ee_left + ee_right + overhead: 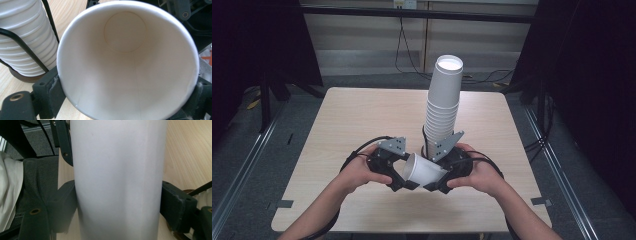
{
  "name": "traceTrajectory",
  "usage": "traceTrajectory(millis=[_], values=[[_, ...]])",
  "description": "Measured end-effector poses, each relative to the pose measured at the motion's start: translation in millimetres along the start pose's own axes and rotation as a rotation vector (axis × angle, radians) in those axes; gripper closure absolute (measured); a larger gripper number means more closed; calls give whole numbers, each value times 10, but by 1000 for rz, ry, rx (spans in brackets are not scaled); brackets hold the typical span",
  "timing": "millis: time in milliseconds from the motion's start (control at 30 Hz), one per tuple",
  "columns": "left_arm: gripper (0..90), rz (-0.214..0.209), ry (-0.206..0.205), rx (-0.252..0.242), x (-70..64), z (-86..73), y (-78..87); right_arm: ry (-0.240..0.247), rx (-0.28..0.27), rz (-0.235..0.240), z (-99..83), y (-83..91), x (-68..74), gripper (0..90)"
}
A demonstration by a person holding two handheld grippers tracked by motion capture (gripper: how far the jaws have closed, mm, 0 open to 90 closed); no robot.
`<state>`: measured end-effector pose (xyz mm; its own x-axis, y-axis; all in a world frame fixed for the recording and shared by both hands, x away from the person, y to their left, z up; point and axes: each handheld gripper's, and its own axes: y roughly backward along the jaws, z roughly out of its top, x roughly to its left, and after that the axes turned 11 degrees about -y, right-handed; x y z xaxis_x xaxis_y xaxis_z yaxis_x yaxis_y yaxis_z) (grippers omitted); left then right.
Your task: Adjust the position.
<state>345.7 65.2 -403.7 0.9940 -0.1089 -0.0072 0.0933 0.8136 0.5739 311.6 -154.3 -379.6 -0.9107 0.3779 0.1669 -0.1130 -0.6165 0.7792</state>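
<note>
Left gripper [398, 181]: sits at the near middle of the light wooden bench [362, 120], held in the person's left hand [359, 172]. In the left gripper view its black padded fingers [51, 93] stand wide apart on either side of the rolled rim of a single white paper cup [424, 170], touching or just beside it. The camera looks straight into the mouth to the round bottom. Whether these fingers press the rim or merely flank it I cannot tell.

Single cup: lies on its side in the air just above the bench, between the two grippers, mouth toward the left gripper, bottom toward the right one.

Right gripper [436, 186]: in the right gripper view its fingers [175, 205] are closed against both sides of the cup's smooth wall, so this gripper carries the cup.

Behind, just right of centre: a tall stack of nested white paper cups [443, 107] stands upside down on the bench, leaning slightly, just beyond the grippers.

Progress, as a judgement: one cup is off the stack and in hand, seemingly mid-transfer between grippers. It is not yet set down anywhere, and many cups are left on the stack.
</note>
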Motion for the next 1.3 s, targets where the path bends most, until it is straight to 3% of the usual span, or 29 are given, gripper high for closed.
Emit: traceTrajectory(millis=[667, 1100, 1300], values=[[114, 15, 28, -18, 19, 30, 31, -9, -20, -19, -3, -36, -5, 210], [130, 19, 27, 14, 11, 37, 62, -10, -40, -17, -20, -72, -8, 209], [127, 53, 46, 65, 10, 15, 165, -27, -64, -31, -31, -77, -12, 156]])
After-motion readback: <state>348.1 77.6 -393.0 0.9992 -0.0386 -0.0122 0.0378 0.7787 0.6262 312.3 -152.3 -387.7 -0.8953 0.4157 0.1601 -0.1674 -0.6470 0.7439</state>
